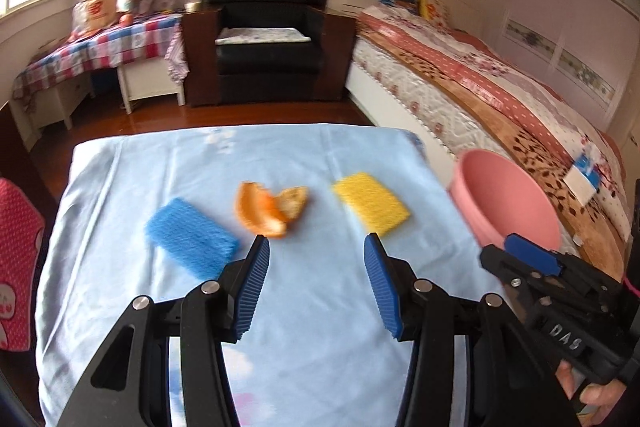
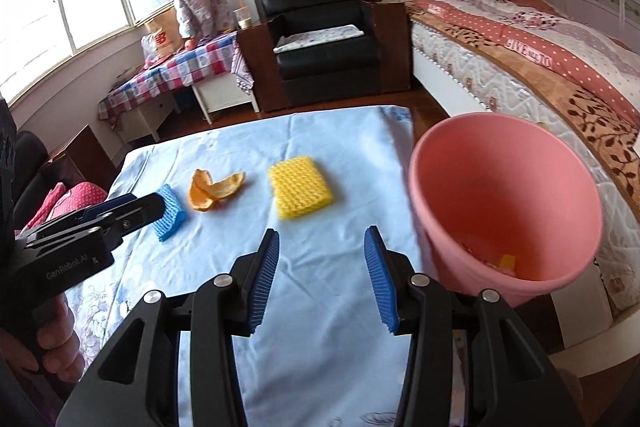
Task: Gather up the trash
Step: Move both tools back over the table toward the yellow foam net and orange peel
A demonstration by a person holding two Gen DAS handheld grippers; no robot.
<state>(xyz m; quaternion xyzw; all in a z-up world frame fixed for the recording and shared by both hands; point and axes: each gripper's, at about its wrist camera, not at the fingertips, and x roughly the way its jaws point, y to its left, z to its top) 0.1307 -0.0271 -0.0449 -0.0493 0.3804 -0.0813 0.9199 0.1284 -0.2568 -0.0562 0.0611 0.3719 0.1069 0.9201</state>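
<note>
We note three pieces of trash on the light blue cloth [image 1: 120,167] covering the table. Taking the orange peel [image 1: 270,209] as our landmark: a blue foam net [image 1: 192,243] lies to its left, a yellow foam net [image 1: 372,205] to its right, all three apart from one another in a rough row.

Our left gripper [image 1: 316,247] hovers over bare cloth on the near side of the peel. Its blue ribbed pads stand wide apart with nothing between them. The left pad's tip sits just short of the peel's near edge; whether it touches, we cannot tell.

Our right gripper [image 2: 322,241] hangs nearer the yellow foam net [image 2: 300,193], on the peel's right. Its fingers are also parted and empty, with the net lying just beyond the fingertips and slightly left of the gap.

A pink bucket [image 2: 440,187] stands right of the peel, past the yellow net and off the table's edge, beside the bed [image 2: 520,67]. Some scraps lie in its bottom, one of them yellow.

In the right wrist view our left gripper [image 2: 156,205] overlaps the blue foam net [image 2: 172,217].
</note>
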